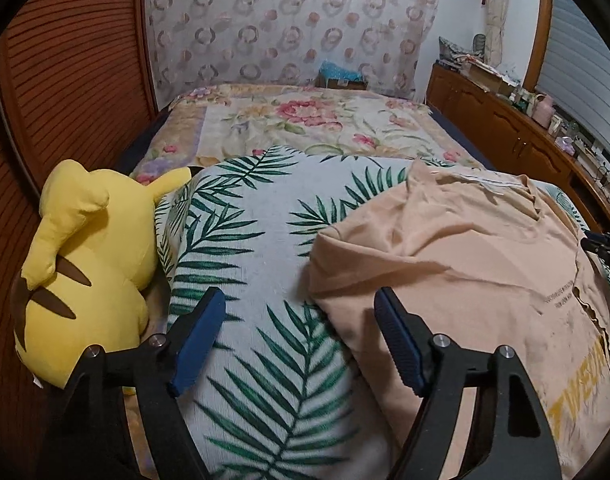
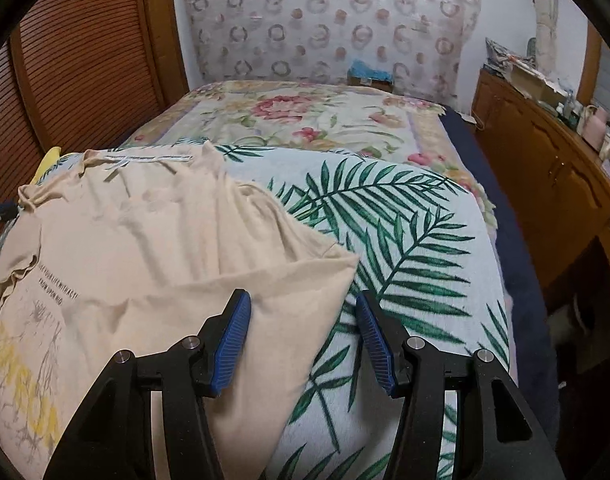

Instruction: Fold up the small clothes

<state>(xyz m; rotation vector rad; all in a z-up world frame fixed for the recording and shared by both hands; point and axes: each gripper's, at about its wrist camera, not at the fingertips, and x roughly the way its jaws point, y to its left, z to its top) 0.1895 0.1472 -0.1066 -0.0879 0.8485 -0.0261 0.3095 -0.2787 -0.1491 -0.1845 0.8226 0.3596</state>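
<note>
Peach shirt (image 1: 457, 248) spread on leaf-print blanket (image 1: 257, 240) over bed, between both agape, empty tools: left tool (image 1: 301, 340) by left sleeve, right tool (image 2: 303, 336) straddling right sleeve corner, probably nearer; collar far end.

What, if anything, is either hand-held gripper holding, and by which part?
Nothing. The left hand-held gripper and right hand-held gripper are open beside the peach cotton T-shirt.

Yellow plush toy (image 1: 85, 264) left of fingers; palm-leaf cloth (image 1: 257, 232) beneath; floral bedspread (image 1: 305, 120) ahead; wooden dresser (image 2: 545, 152) right.
</note>
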